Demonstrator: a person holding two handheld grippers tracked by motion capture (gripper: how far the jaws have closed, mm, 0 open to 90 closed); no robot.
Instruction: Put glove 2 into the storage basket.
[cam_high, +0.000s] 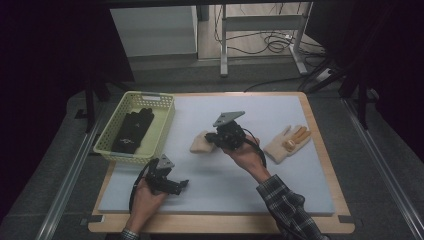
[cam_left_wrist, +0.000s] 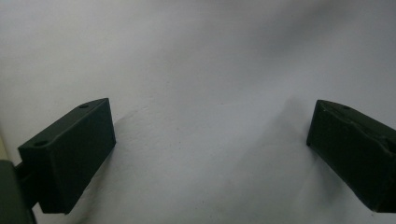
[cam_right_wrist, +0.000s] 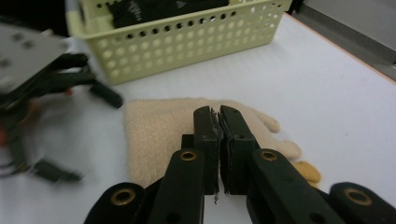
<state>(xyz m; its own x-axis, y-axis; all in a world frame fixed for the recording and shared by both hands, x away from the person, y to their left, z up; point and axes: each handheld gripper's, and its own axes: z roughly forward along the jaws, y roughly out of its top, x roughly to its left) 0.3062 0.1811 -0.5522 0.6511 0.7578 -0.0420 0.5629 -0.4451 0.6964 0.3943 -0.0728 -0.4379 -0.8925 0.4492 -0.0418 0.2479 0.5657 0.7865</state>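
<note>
On the white pad (cam_high: 280, 185), near its middle, a beige glove (cam_high: 201, 142) is clamped between the closed jaws of the right gripper (cam_right_wrist: 219, 122). Nearer the front edge, the left gripper (cam_left_wrist: 210, 154) is held with its jaws wide apart over bare pad. A black glove (cam_high: 132, 131) is seen in the basket (cam_high: 165, 127), and a second beige glove (cam_high: 287, 142) lies to the right.
</note>
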